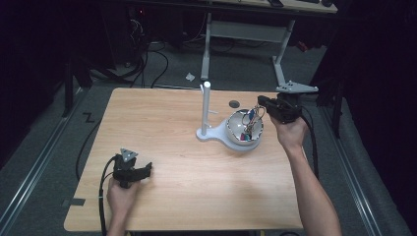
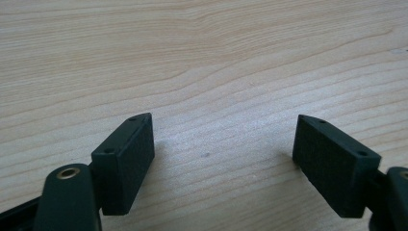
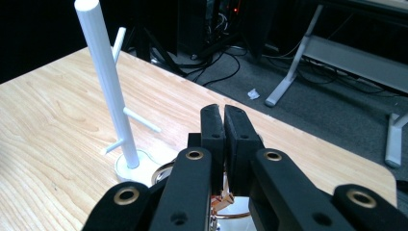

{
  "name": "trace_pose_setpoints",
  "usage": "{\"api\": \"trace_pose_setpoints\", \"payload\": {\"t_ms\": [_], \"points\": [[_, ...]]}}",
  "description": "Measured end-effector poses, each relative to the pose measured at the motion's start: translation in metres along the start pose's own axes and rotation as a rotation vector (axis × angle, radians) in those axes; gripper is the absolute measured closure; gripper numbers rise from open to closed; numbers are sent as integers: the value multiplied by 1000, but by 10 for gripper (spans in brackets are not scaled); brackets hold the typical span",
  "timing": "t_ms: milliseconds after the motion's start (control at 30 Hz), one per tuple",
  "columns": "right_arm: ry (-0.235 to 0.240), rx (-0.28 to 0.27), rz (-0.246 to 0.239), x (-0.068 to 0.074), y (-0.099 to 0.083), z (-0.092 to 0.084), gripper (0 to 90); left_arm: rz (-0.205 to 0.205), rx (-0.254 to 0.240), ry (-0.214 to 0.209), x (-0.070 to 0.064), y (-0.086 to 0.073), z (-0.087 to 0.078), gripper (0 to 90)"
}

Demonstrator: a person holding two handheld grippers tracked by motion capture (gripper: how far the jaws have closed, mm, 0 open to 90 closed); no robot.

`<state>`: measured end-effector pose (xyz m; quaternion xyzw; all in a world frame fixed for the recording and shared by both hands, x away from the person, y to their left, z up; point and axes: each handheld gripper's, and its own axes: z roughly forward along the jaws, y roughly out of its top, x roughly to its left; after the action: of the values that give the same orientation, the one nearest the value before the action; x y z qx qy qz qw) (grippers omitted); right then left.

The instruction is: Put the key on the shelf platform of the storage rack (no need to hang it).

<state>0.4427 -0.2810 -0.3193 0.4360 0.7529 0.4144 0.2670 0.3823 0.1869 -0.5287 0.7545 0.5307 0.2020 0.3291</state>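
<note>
A white peg stand (image 1: 206, 105) (image 3: 108, 82) rises mid-table with short side pegs. Beside its base sits a round bowl (image 1: 231, 127) holding several thin bangles and coloured bits. My right gripper (image 1: 261, 103) (image 3: 223, 113) hovers over the bowl's right rim, its jaws pressed together. A thin copper-coloured bangle (image 1: 256, 118) (image 3: 163, 172) hangs from between them, looping down toward the bowl. My left gripper (image 1: 146, 170) (image 2: 223, 139) rests on the table (image 1: 172, 128) near the front left, open, with only bare wood between its fingers.
A small dark round spot (image 1: 234, 103) lies on the table behind the bowl. Beyond the far edge are a desk frame (image 1: 246, 34) and cables on the floor. The table's right edge runs close to my right hand.
</note>
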Motion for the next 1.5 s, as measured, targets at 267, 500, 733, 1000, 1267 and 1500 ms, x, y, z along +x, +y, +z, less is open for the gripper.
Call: {"api": "trace_pose_setpoints", "payload": {"t_ms": [267,500,733,1000,1267,1500], "points": [[3,12,5,-1,-7,6,883,0,0,0,0,0,0,230],[0,31,7,0,-11,13,883,0,0,0,0,0,0,229],[3,45,21,-1,-18,23,882,-1,1,-2,0,0,0,229],[11,62,31,0,-30,31,882,-1,0,0,0,0,0,229],[21,88,34,0,-41,37,882,0,0,-1,0,0,0,229],[35,114,31,3,-50,42,882,-1,1,-2,0,0,0,229]]}}
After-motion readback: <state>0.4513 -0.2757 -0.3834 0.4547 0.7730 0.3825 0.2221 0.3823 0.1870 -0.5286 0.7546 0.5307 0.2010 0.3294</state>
